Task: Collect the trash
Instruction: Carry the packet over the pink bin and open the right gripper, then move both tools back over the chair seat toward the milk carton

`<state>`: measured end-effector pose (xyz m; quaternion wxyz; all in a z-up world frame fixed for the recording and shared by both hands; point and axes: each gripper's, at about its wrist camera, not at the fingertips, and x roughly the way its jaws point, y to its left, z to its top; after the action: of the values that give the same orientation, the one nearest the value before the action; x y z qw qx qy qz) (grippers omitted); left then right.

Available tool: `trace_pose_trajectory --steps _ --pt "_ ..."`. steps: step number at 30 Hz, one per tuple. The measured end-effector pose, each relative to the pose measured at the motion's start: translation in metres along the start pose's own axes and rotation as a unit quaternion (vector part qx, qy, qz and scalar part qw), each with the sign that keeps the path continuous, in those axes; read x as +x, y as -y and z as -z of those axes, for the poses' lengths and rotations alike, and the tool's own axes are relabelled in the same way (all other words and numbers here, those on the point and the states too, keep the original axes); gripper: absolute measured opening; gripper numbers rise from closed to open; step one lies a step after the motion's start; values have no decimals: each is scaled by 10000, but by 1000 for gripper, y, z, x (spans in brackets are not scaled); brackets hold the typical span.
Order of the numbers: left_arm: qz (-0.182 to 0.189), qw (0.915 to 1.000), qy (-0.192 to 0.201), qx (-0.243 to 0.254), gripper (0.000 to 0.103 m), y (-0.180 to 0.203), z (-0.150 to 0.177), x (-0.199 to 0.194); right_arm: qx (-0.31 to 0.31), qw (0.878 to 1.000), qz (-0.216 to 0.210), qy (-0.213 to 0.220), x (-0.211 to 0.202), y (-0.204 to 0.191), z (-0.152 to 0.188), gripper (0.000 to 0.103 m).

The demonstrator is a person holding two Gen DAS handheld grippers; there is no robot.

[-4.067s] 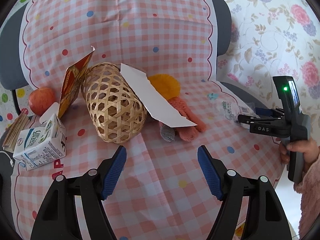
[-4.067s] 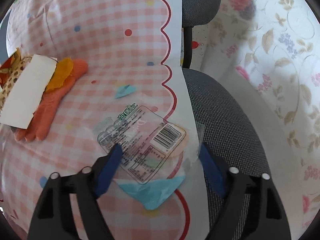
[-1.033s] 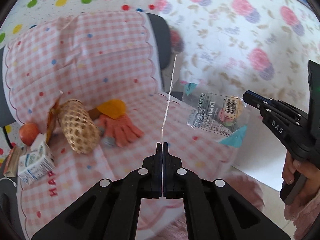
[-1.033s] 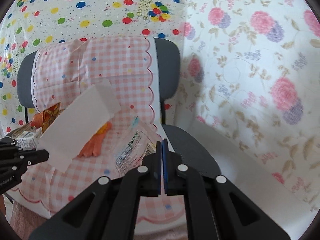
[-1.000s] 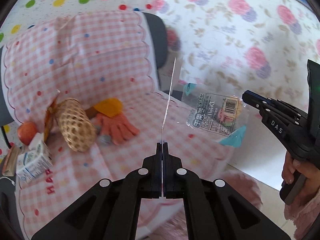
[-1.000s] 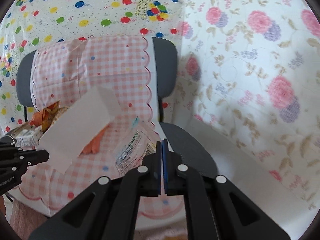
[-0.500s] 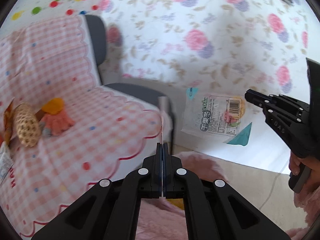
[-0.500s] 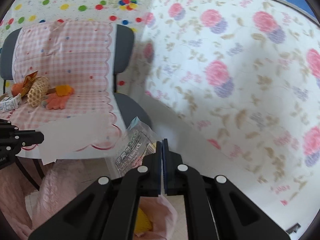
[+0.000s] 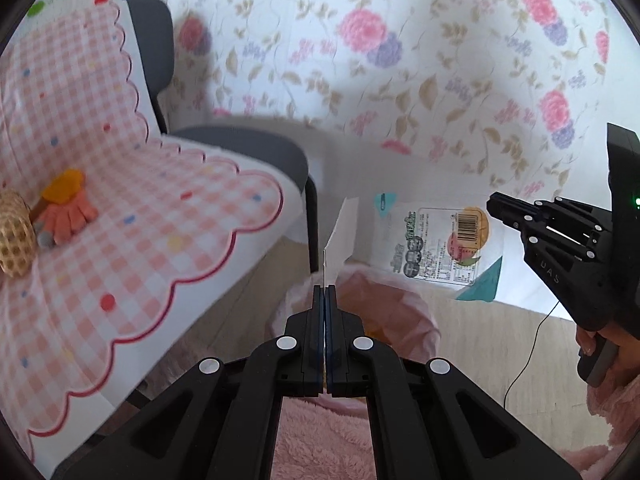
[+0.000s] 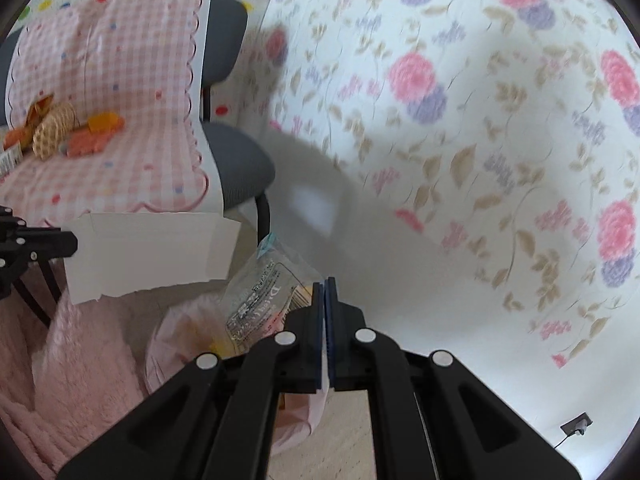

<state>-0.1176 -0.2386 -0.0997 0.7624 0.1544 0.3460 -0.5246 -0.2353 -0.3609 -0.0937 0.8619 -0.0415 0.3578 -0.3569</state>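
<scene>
Pinching a white sheet of paper [image 9: 340,236] edge-on, the left hand-held gripper [image 9: 325,292] has its jaws pressed fully together in the left wrist view, the sheet standing up just ahead of the tips. Directly below and ahead of it sits a bin lined with a pink bag [image 9: 400,300]. To the right, the right hand-held gripper [image 9: 494,204] comes in from the edge, a hand [image 9: 600,344] on its grip, with a clear plastic wrapper [image 9: 440,240] hanging from its tip above the far rim of the bag. Off to the left stands a grey chair [image 9: 256,148] draped in a pink checked cloth [image 9: 120,220], with a wicker basket [image 9: 14,236] and an orange glove [image 9: 68,216] lying on it.

From the right wrist view, the right hand-held gripper [image 10: 325,288] is likewise fully closed, clamping the wrapper [image 10: 264,292], which juts out to its left over the pink bag [image 10: 180,340]. Further left, the left hand-held gripper [image 10: 68,240] holds the paper [image 10: 148,252] broadside, just beside the wrapper. Behind them the chair [image 10: 240,164] and cloth [image 10: 120,80] stand before a floral wall [image 10: 480,120].
</scene>
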Motion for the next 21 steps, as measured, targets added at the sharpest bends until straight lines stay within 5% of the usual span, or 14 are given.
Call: trace_pose_trajectory --steps 9,11,13,21 --pt "102 9987 -495 -65 3 3 4 42 -84 9985 -215 -489 35 -7 13 3" --pt "64 9986 -517 -70 20 2 3 46 -64 9983 -238 -519 38 -7 12 11" --pt "41 9988 -474 -145 40 -1 1 47 -5 9983 -308 -489 39 -6 10 33" --pt "-471 9978 -154 -435 46 -31 -6 19 446 9973 -583 -83 21 10 -17 33"
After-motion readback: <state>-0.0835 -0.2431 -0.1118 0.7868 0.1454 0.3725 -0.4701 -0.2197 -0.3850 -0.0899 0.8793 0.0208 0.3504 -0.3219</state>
